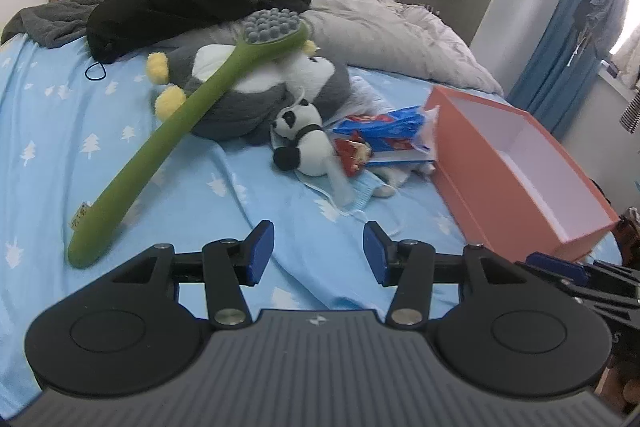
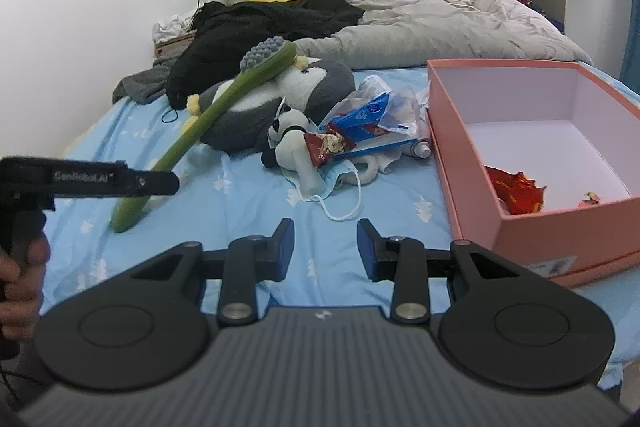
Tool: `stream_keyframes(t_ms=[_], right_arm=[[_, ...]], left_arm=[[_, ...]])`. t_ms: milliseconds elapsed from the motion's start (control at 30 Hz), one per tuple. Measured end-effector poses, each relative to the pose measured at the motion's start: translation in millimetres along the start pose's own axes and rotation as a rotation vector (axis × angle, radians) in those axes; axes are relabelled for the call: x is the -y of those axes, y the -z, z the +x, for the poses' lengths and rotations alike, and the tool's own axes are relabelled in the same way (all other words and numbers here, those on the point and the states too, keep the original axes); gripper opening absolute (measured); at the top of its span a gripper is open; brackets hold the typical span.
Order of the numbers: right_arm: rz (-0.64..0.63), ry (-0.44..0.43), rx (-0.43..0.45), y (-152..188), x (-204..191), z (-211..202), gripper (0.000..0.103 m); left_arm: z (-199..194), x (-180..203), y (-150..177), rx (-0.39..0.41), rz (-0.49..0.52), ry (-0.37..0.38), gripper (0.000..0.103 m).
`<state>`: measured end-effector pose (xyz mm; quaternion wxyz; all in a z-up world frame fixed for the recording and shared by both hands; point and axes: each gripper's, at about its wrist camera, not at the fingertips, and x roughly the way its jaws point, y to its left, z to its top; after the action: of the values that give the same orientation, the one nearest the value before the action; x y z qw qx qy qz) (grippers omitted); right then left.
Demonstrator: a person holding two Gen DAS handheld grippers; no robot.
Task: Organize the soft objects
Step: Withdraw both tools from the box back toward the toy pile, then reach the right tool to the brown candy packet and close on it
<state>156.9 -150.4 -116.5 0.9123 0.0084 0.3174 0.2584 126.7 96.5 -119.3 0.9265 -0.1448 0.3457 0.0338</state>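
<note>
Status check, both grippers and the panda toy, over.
Left gripper open, empty. Right gripper open, empty. Panda on the bed, unheld. Face mask and red wrapper crowd it.

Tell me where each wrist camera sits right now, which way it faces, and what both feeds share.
Left wrist: rides the left gripper, aimed down across the blue bedsheet at the green brush and panda toy; its own open fingers show.
Right wrist: rides the right gripper, facing the same pile and into the pink box; the person's hand on the other gripper's handle shows at left.
Shared: brush, panda toy, penguin plush, box, sheet.
</note>
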Motion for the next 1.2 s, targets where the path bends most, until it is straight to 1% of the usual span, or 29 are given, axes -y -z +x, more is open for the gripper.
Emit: stream_keyframes(t_ms=[200, 300, 467, 500, 600, 733, 1000, 1200], right_arm=[[-0.006, -0.022, -0.015, -2, 1, 32, 0.037], [-0.011, -0.028, -0.025, -4, 2, 48, 0.037], [-0.035, -0.015, -0.04, -7, 4, 75, 0.038], [-0.035, -0.013, -0.044, -8, 5, 79, 0.038], [-0.02, -0.014, -0.047, -10, 9, 91, 0.044], [-0.027, -0.011, -0.051, -10, 11, 105, 0.045], [-0.033, -0.034, -0.05, -16, 12, 132, 0.045], [-0.05, -0.059, -0.045, -20, 11, 158, 0.045]], left_arm=[[39, -9, -10, -0.013, 0.02, -0.005, 0.056], [60, -10, -14, -0.017, 0.023, 0.006, 0.056], [90, -12, -17, -0.036, 0.016, 0.022, 0.056], [95, -12, -18, -0.04, 0.018, 0.021, 0.056], [108, -12, -20, -0.048, 0.029, 0.024, 0.056], [122, -14, -25, -0.047, 0.045, 0.021, 0.056], [148, -22, -35, -0.054, 0.036, 0.021, 0.056], [162, -25, -47, -0.041, 0.027, 0.047, 0.056]])
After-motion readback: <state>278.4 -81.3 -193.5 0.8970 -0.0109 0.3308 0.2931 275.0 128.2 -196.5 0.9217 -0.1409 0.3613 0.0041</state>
